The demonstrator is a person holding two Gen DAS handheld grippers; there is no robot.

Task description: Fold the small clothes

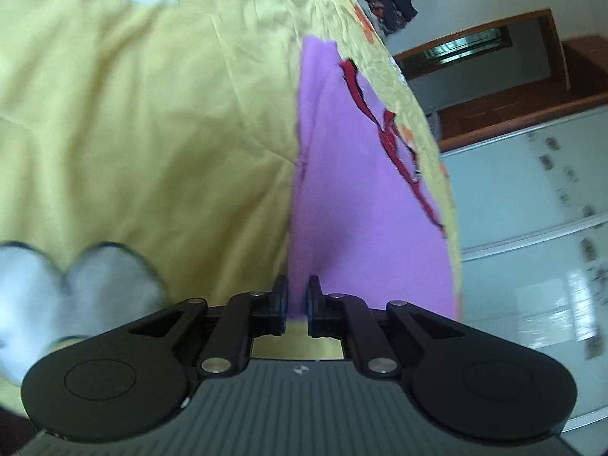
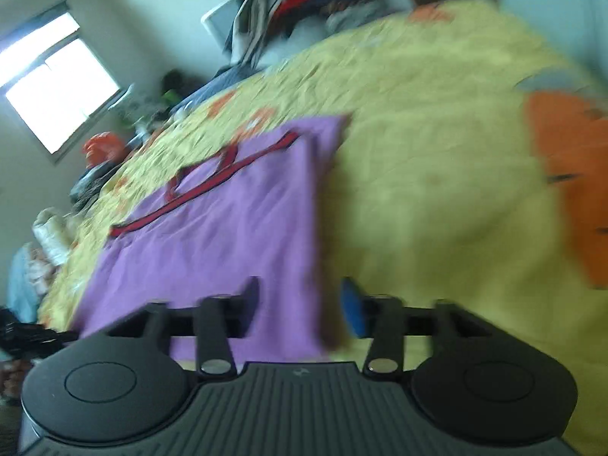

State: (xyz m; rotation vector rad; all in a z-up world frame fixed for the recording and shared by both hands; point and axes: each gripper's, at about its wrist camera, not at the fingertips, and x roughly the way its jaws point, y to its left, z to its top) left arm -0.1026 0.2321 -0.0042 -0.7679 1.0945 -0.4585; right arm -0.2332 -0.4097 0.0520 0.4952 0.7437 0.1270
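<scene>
A small purple garment (image 1: 353,197) with dark red trim lies on a yellow bedspread (image 1: 144,144). My left gripper (image 1: 297,304) is shut on the garment's near edge, with purple cloth pinched between the jaws. In the right wrist view the same purple garment (image 2: 228,228) lies flat with its red trim at the far side. My right gripper (image 2: 300,307) is open, its fingers straddling the garment's near right corner. This view is blurred.
The yellow bedspread (image 2: 437,159) has orange patches (image 2: 570,174) and white heart shapes (image 1: 76,285). A pile of clothes (image 2: 296,3) sits at the far end of the bed. A window (image 2: 57,83) is at the left. A wardrobe (image 1: 532,209) stands beyond the bed edge.
</scene>
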